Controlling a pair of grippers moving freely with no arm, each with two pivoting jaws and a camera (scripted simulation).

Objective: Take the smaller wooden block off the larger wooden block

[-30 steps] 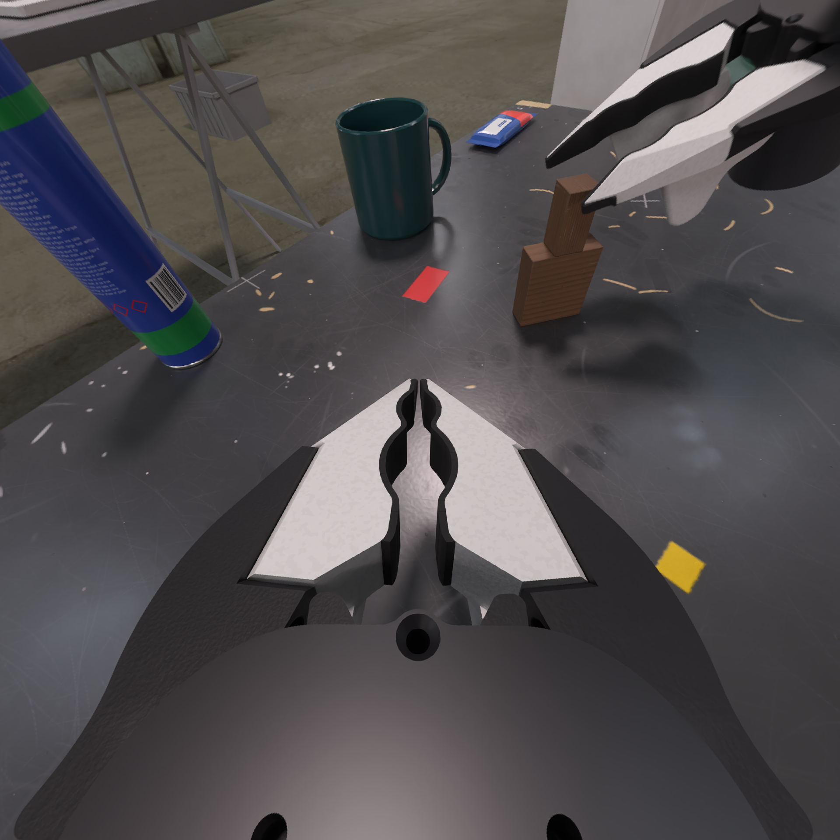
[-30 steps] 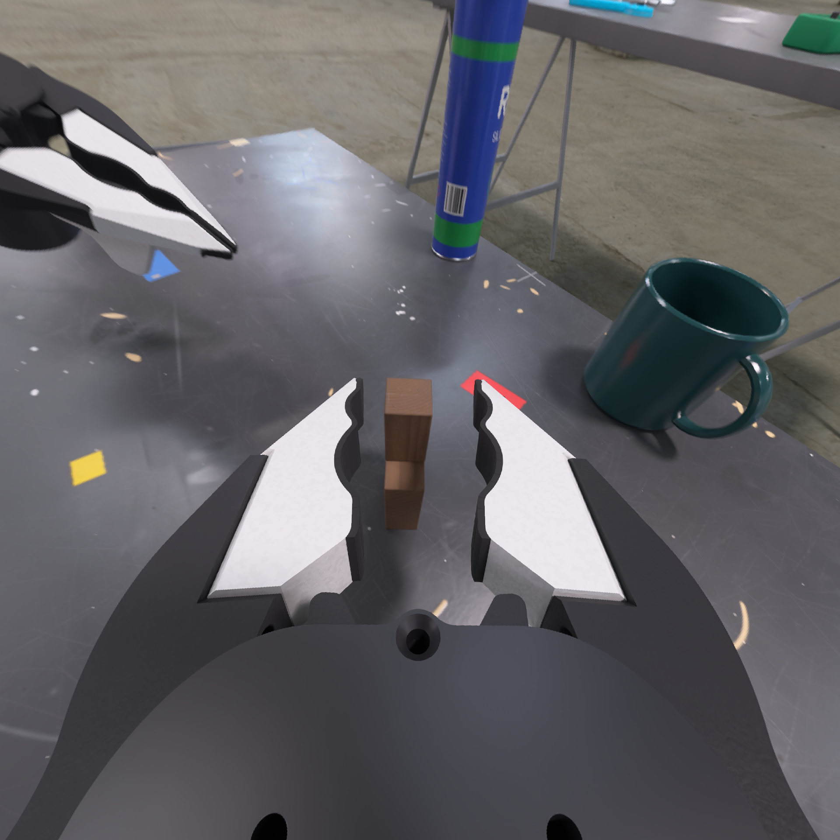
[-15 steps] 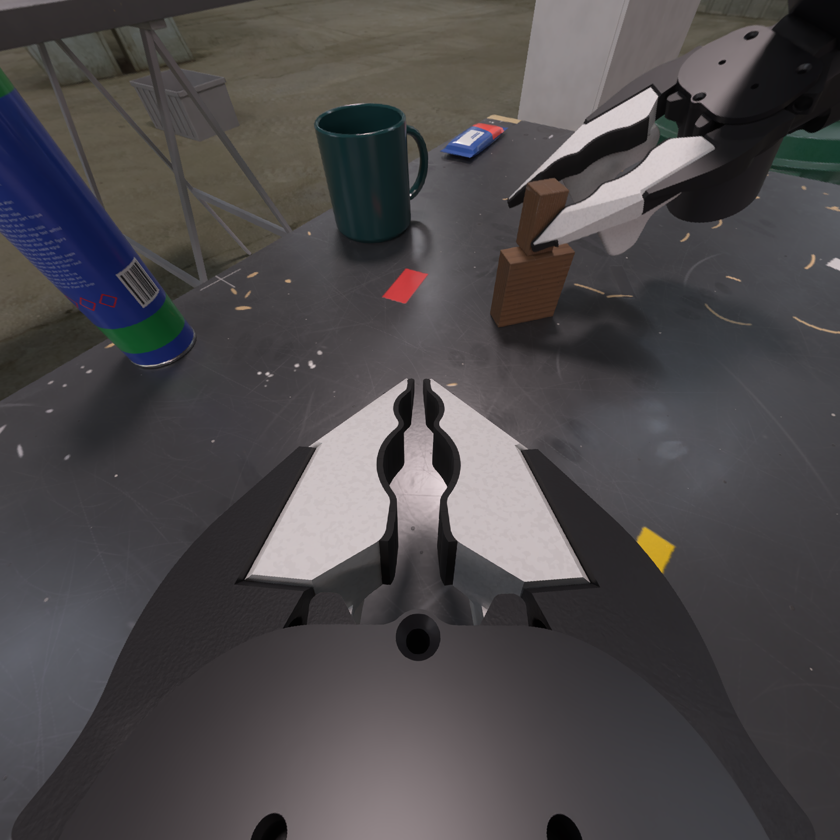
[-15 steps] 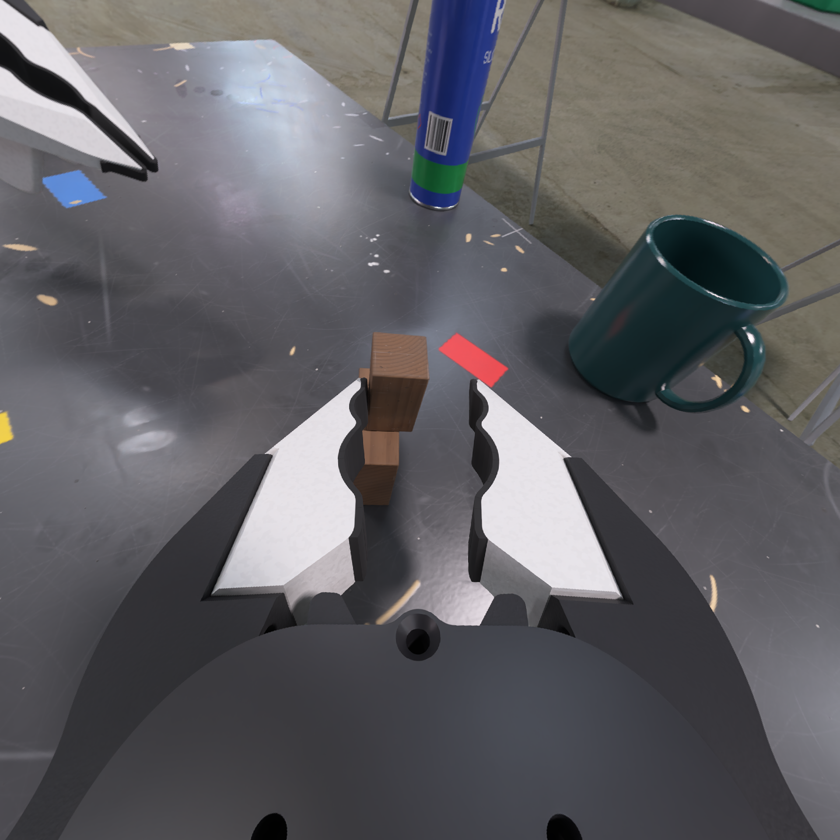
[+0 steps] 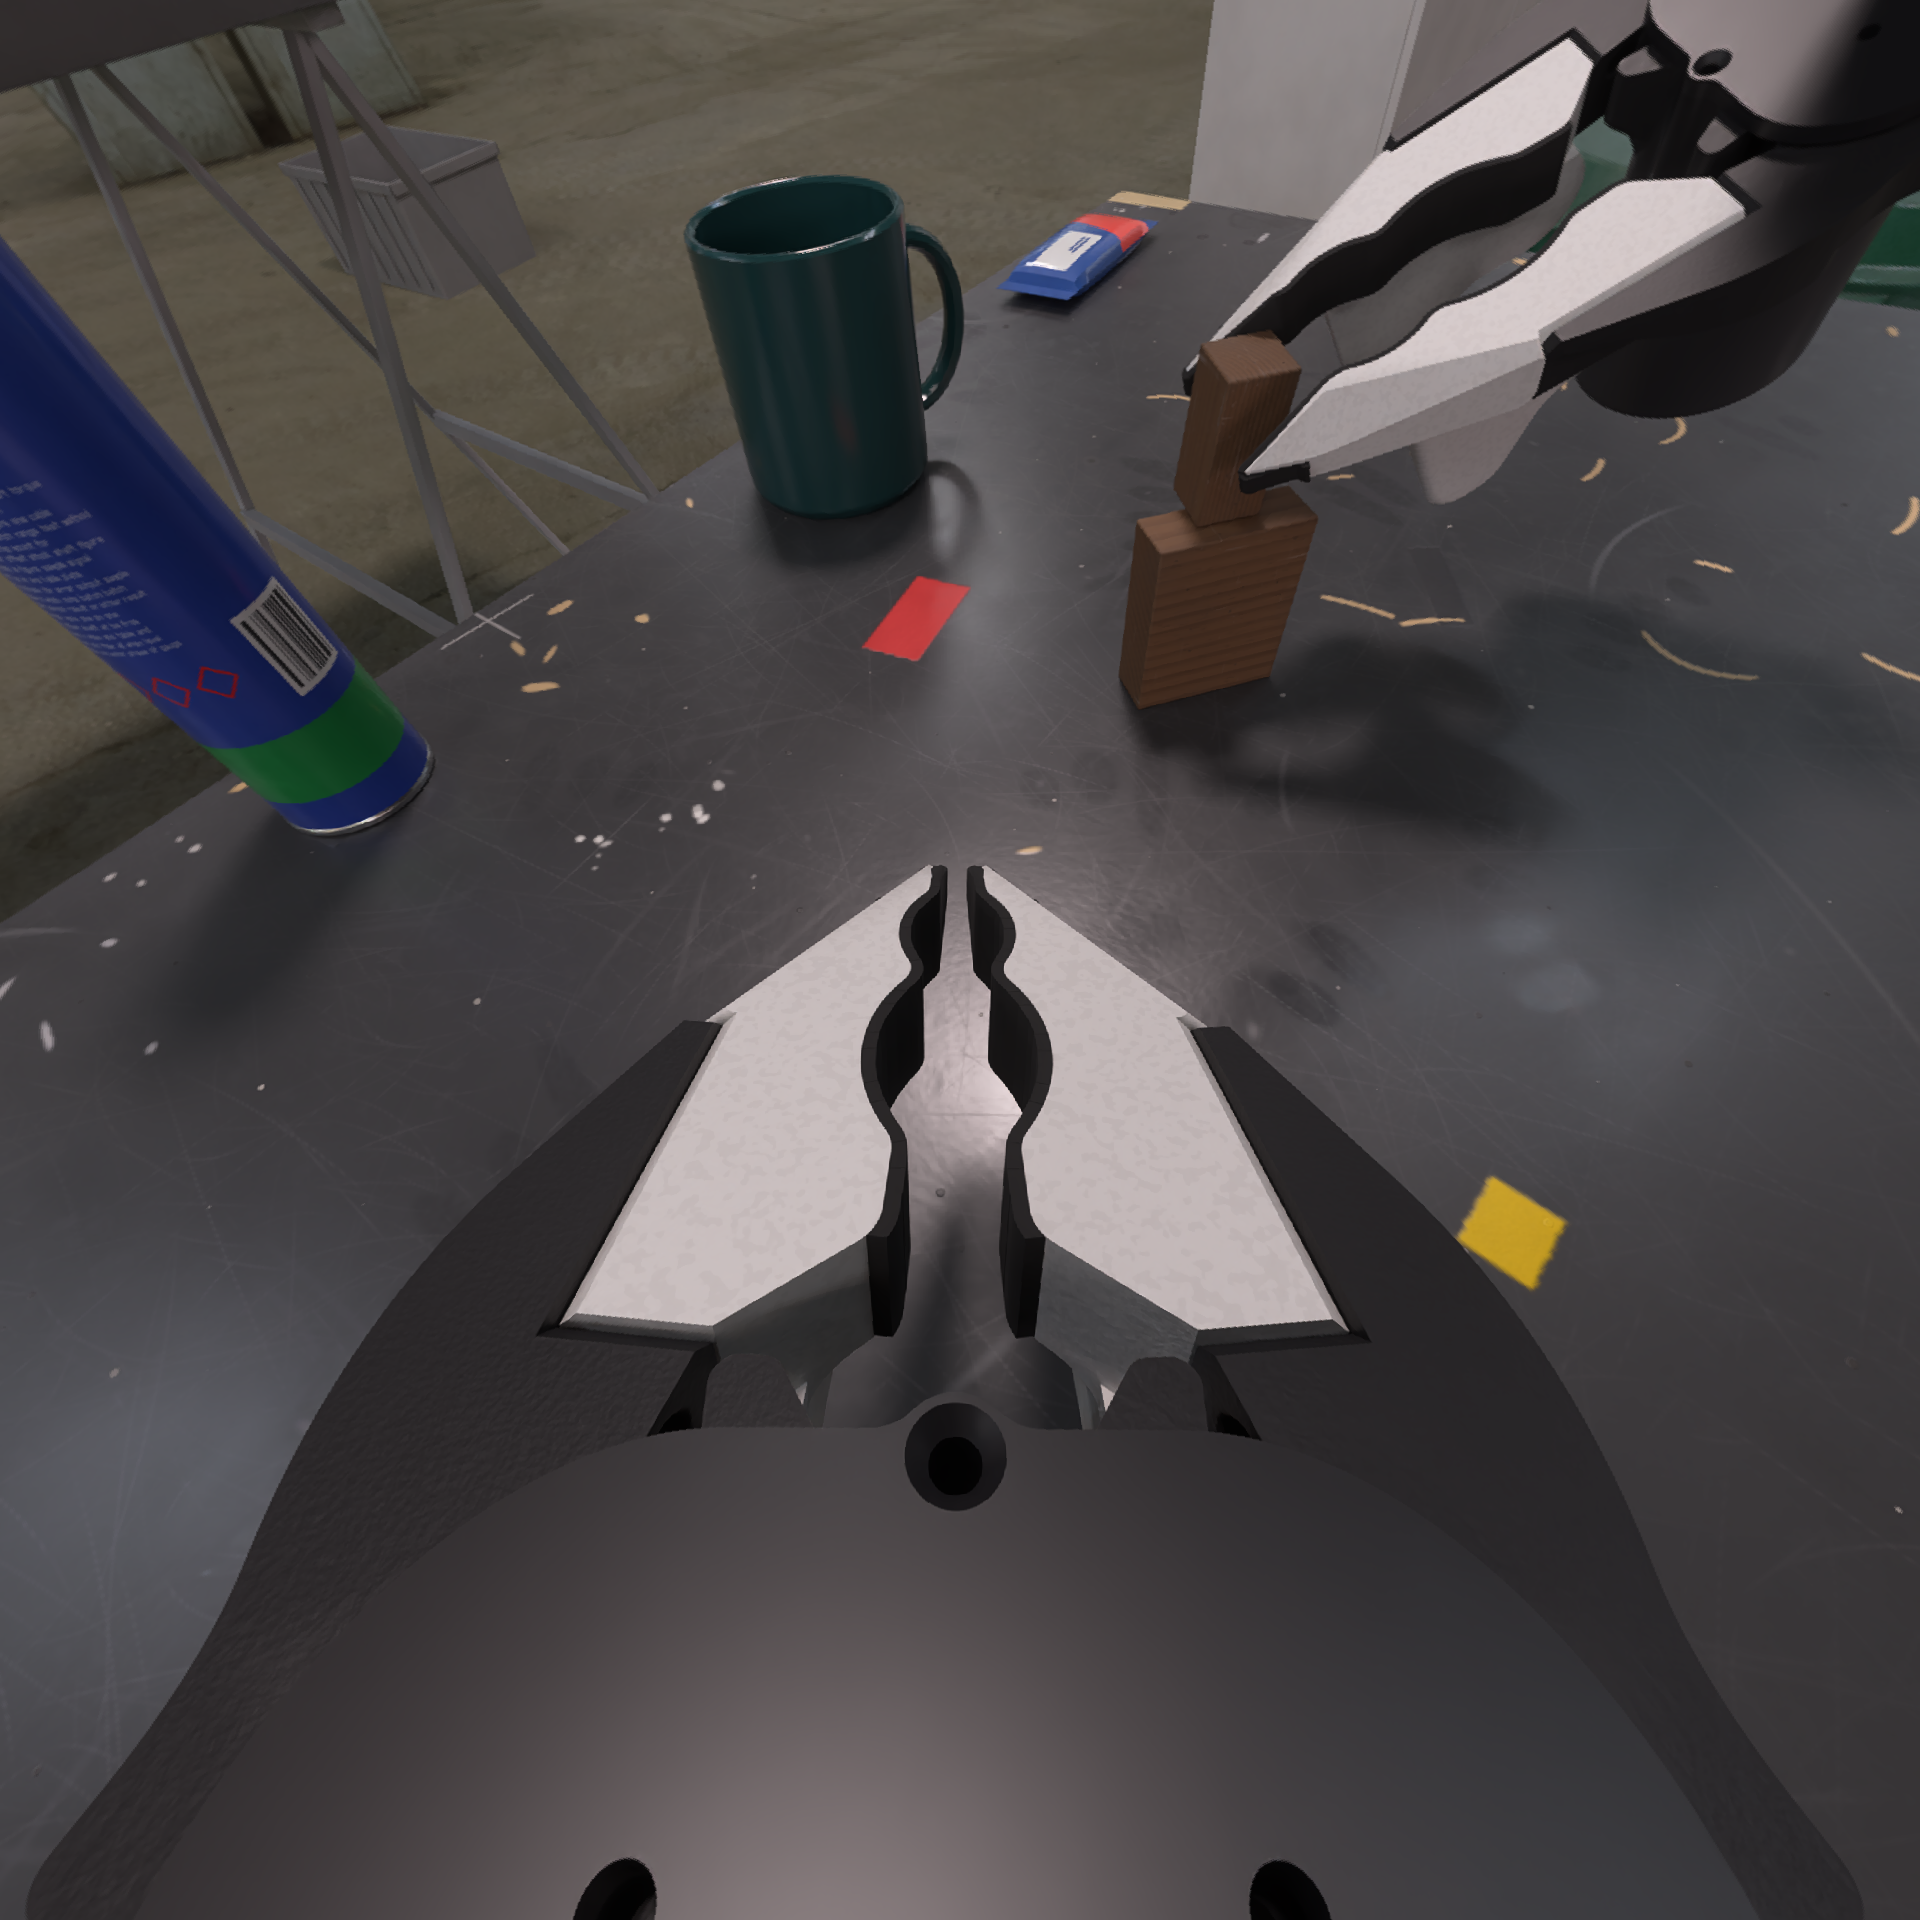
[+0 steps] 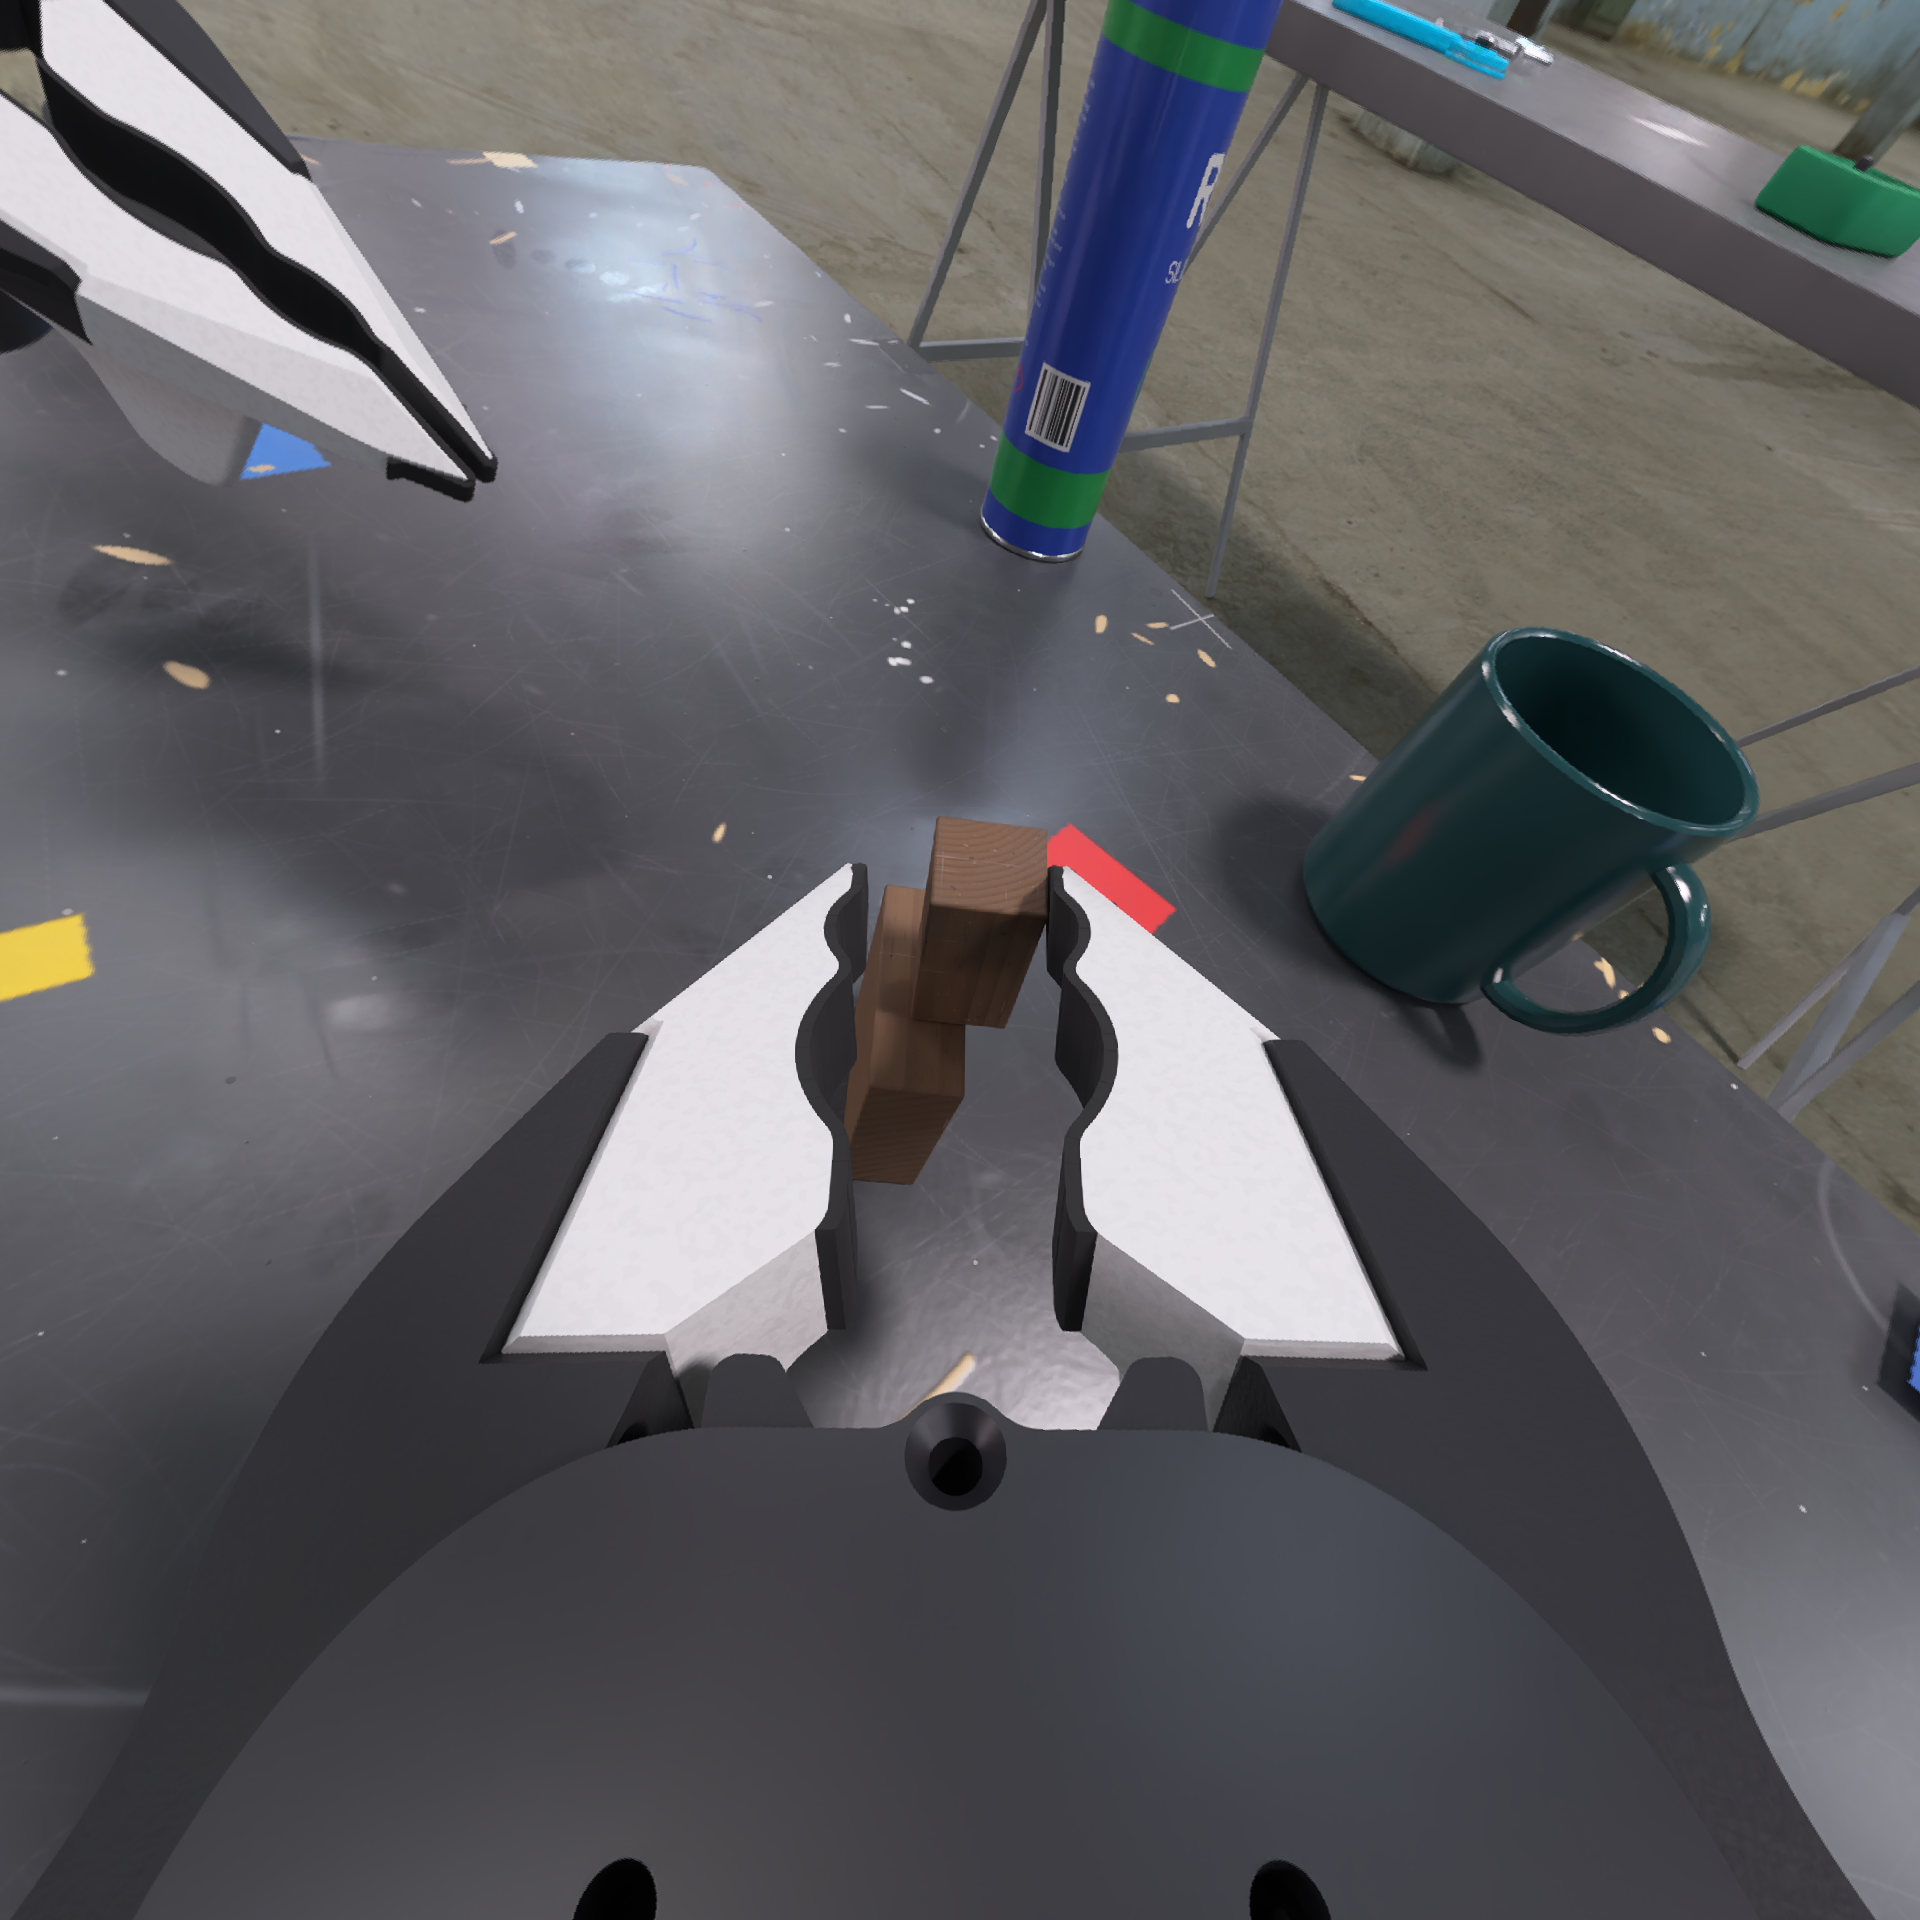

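Note:
The smaller wooden block [image 6: 982, 914] stands tilted on top of the larger wooden block [image 6: 904, 1081], which is upright on the dark table. My right gripper [image 6: 956, 878] is open with its jaws on either side of the smaller block; the right finger is at the block's edge, and I cannot tell if it touches. The left wrist view shows the same: the right gripper [image 5: 1236, 421] straddles the smaller block [image 5: 1231, 416] above the larger block [image 5: 1210, 613]. My left gripper [image 5: 954, 883] is shut and empty, hovering over the table well short of the blocks.
A dark green mug [image 5: 821, 343] stands left of the blocks by the table edge. A tall blue can [image 5: 208, 582] stands at the table's left edge. A blue packet [image 5: 1075, 255] lies at the back. Red [image 5: 916, 617] and yellow [image 5: 1512, 1226] tape patches mark the table.
My right gripper's jaws have narrowed around the smaller block, which has tipped further off vertical. The left gripper has stayed shut and shifted only slightly.

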